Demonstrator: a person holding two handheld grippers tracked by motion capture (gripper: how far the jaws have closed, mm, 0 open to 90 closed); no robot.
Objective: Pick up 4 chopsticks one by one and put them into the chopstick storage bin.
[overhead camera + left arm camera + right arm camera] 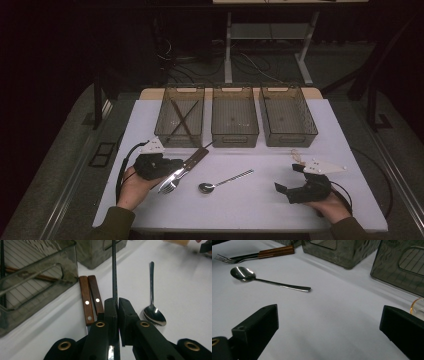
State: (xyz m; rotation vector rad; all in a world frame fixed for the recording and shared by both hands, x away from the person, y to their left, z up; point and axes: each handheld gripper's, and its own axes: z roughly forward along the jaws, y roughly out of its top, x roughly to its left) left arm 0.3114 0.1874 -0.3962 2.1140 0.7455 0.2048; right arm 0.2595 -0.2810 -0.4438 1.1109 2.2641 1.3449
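Jaws of the left gripper were pressed almost together on a thin dark stick, most likely a chopstick, which ran straight up between them in the left gripper view, slightly above the tabletop. The step in hand looked to me like sorting: the stick was already picked up and had to be carried to a bin. Just beside this gripper lay two pieces of cutlery with wooden handles, side by side and touching; one of them was a fork, while what the other was I could not tell with certainty. Near them, on the open tabletop, lay one metal spoon, with its bowl turned toward the person. Farther away stood three transparent grey bins in a row: the left bin, the middle bin and the right bin. In the left bin two thin sticks lay crossed, so I judged that the held stick belonged there as well. The next move would call for lifting the stick over the near wall of that bin, turning it along the bin's length, and only then opening the jaws, so that it would not catch on the rim. The right gripper rested low at the right side of the tabletop with its jaws wide apart and nothing between them; one small clear cup with an orange rim stood just beside it.
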